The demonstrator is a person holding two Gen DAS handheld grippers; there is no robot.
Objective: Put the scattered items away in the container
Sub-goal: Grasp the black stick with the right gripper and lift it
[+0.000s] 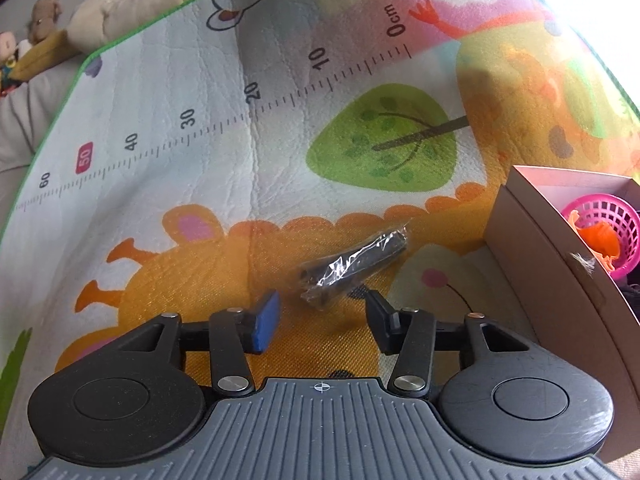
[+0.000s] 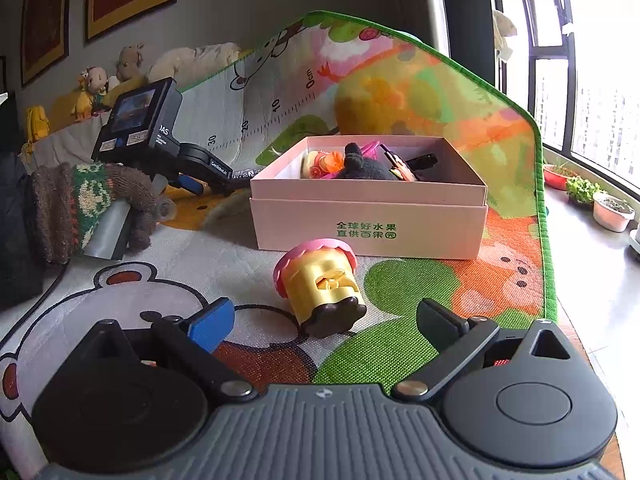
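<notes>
Your play mat (image 1: 168, 92) carries everything; the pink box (image 2: 368, 220) sits at its far side, already holding a pink basket (image 1: 608, 220) and other toys. Your left gripper (image 1: 320, 318) stands part-spread, its jaws pinching nothing; the dark wrapped tube (image 1: 354, 266) lies on the mat just ahead of them, near the box's left wall. Ease forward so the tube's middle sits squarely between the pads before you squeeze; the slick wrap may slip. Your right gripper (image 2: 326, 326) is spread wide and empty, facing the toppled yellow toy cup (image 2: 320, 284) just beyond its tips.
</notes>
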